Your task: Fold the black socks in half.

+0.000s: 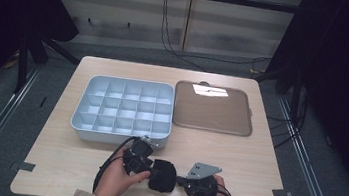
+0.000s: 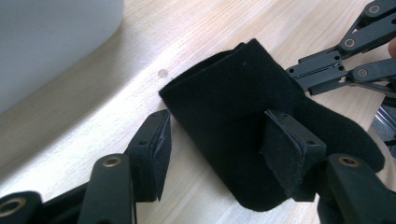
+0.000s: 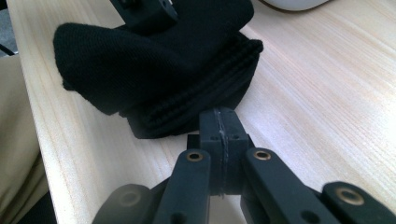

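Right now I have both claws down at the near edge of the desk [image 1: 236, 156], with a folded black cloth [image 1: 163, 175] lying between them. My left claw [image 2: 215, 154] stands about half open: in the left gripper view one pad sits on the bare wood just beside the cloth's edge, and the other pad lies over the top of the fold, so the cloth is between the jaws, though I cannot tell whether that pad presses on it. My right claw [image 3: 219, 128] is fully closed, its two pads pressed flat together with nothing visible between them, and its tip is right at the ribbed, stacked edge of the cloth; whether it pinches a bit of fabric I cannot tell. From the high view, the cloth lies just in front of the white compartment tray [image 1: 120, 136], with a brown tray [image 1: 211, 128] beside that one.
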The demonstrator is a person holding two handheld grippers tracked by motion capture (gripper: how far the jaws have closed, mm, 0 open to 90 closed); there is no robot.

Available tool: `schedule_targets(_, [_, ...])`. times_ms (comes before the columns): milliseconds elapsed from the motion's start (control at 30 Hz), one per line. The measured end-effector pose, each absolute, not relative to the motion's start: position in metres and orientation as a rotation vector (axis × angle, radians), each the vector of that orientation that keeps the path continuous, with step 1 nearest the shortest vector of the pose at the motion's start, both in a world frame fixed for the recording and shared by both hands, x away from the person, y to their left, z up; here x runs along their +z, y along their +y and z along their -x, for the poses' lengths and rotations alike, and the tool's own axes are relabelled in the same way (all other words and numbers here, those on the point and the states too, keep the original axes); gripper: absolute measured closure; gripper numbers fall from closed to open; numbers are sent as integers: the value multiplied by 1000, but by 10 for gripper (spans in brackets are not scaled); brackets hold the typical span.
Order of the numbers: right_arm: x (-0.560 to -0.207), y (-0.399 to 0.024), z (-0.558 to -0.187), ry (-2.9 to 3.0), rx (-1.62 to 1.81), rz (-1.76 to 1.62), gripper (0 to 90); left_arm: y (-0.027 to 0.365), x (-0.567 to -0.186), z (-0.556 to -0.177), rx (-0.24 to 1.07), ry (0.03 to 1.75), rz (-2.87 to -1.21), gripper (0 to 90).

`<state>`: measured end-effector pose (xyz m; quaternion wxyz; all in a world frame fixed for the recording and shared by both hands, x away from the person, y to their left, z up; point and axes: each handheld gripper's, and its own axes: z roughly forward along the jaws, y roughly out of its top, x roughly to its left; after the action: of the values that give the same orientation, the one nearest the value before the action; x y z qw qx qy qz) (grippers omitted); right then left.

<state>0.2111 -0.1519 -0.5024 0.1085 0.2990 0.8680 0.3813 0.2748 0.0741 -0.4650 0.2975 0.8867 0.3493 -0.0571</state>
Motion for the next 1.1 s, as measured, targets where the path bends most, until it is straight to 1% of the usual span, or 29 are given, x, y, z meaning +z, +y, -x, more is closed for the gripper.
schedule_targets(333, [-502,-151,-211,2552,1116,-874,900,70,-470,-274,-158,944,-2351,394])
schedule_targets(533, [-502,-151,-211,2552,1117,-875,900,68,-470,-275,-151,943,-2353,397])
schedule_targets(733, [-502,-149,-210,2565,1127,-865,900,65,-466,-279,-110,932,-2360,409])
schedule_targets(900, [-502,-149,-209,2565,1120,-869,900,71,-462,-279,-138,938,-2333,409])
schedule_targets(1100, [-502,-148,-209,2565,1122,-865,900,80,-466,-277,-173,954,-2317,402])
